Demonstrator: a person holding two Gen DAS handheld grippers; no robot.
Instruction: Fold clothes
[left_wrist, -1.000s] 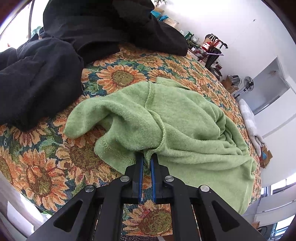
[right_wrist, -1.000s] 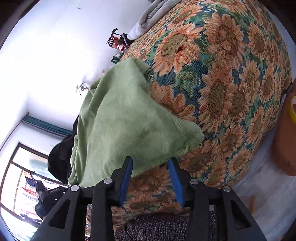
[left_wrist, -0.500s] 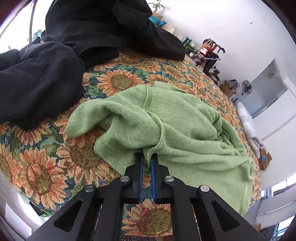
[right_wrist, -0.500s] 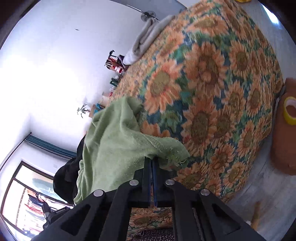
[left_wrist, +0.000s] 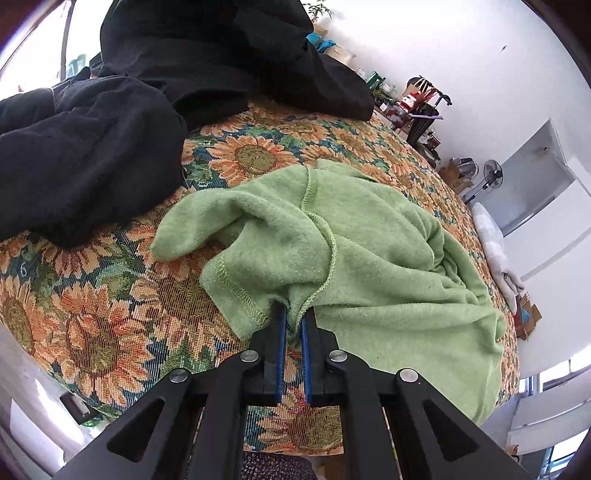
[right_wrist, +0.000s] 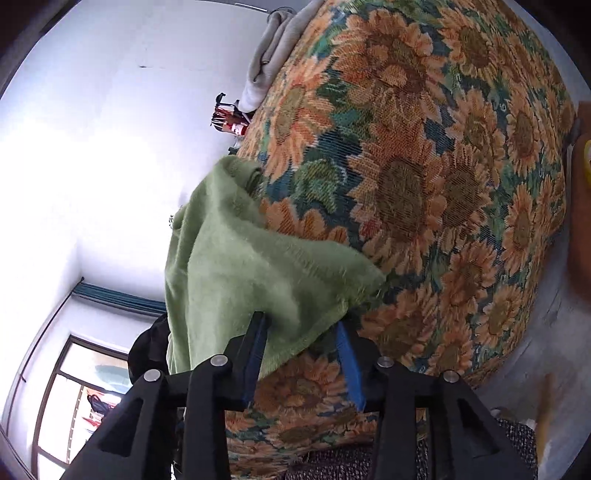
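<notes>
A green terry garment (left_wrist: 369, 251) lies crumpled on the sunflower-patterned cover (left_wrist: 92, 332). My left gripper (left_wrist: 293, 321) is shut on a stitched seam at the garment's near edge. In the right wrist view the same green garment (right_wrist: 251, 273) is drawn up into a ridge, and one corner of it lies between the blue pads of my right gripper (right_wrist: 301, 322). That gripper's fingers stand apart, so it is open, with the cloth draped over the gap. The sunflower cover (right_wrist: 443, 184) fills the space to the right of the garment.
A pile of black clothes (left_wrist: 92, 155) covers the far left of the surface. A folded grey cloth (right_wrist: 269, 55) lies at the far end. Boxes, a fan (left_wrist: 493, 175) and clutter stand along the white wall. The cover's edge drops off just below both grippers.
My right gripper closed on the garment's corner half a second ago and has now opened again. The left gripper has stayed shut on the seam, barely shifting.
</notes>
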